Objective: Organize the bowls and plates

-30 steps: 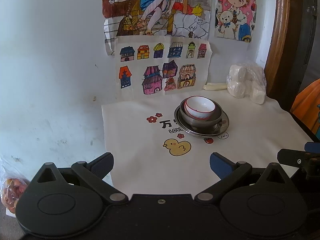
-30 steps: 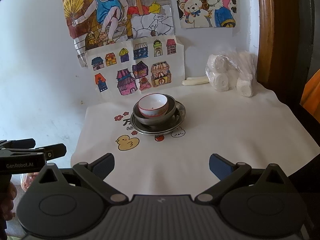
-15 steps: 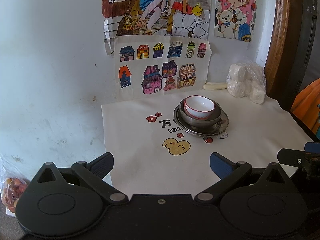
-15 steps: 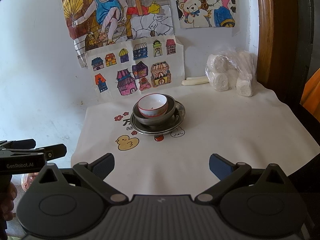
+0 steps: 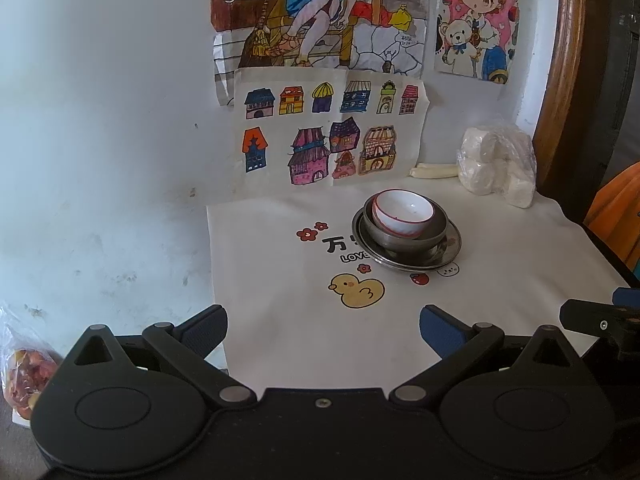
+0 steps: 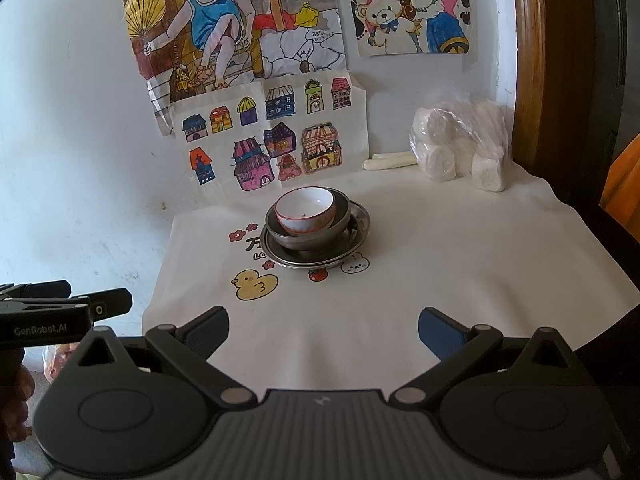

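A white bowl with a red rim (image 5: 403, 213) sits inside a dark metal bowl (image 5: 412, 238), which sits on a metal plate (image 5: 448, 250) near the back of the table. The same stack shows in the right wrist view: white bowl (image 6: 305, 210), metal bowl (image 6: 312, 238), plate (image 6: 356, 240). My left gripper (image 5: 323, 330) is open and empty, held back over the table's front edge. My right gripper (image 6: 323, 330) is open and empty, also well short of the stack.
A white cloth (image 5: 280, 320) with a duck print covers the table. A plastic bag of white rolls (image 5: 496, 164) stands at the back right by a wooden frame (image 5: 560, 80). Drawings hang on the wall (image 5: 100, 120). A bag of snacks (image 5: 24, 376) lies low left.
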A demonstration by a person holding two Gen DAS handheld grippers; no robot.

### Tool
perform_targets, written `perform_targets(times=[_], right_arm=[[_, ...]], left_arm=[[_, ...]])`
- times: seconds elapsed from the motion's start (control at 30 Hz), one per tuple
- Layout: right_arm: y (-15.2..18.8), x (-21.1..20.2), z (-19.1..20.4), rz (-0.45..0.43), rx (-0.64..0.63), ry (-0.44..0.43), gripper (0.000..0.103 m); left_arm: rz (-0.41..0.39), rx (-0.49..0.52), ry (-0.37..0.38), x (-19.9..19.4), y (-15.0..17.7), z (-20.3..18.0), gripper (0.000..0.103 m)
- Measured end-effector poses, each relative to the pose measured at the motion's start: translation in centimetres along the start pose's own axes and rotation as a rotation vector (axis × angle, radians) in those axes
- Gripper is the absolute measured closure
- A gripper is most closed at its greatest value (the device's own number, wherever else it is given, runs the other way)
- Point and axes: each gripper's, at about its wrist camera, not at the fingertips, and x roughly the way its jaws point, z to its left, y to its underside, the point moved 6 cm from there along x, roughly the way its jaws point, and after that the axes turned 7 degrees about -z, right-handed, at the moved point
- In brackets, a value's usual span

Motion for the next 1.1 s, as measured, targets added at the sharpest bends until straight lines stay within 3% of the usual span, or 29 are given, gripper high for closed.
perform_targets(times=[1.1], right_arm=[[0.16, 0.85, 0.41, 0.012, 0.011, 0.008, 0.0]], left_arm=[[0.016, -0.015, 0.001, 0.81, 0.19, 0.14, 0.001]])
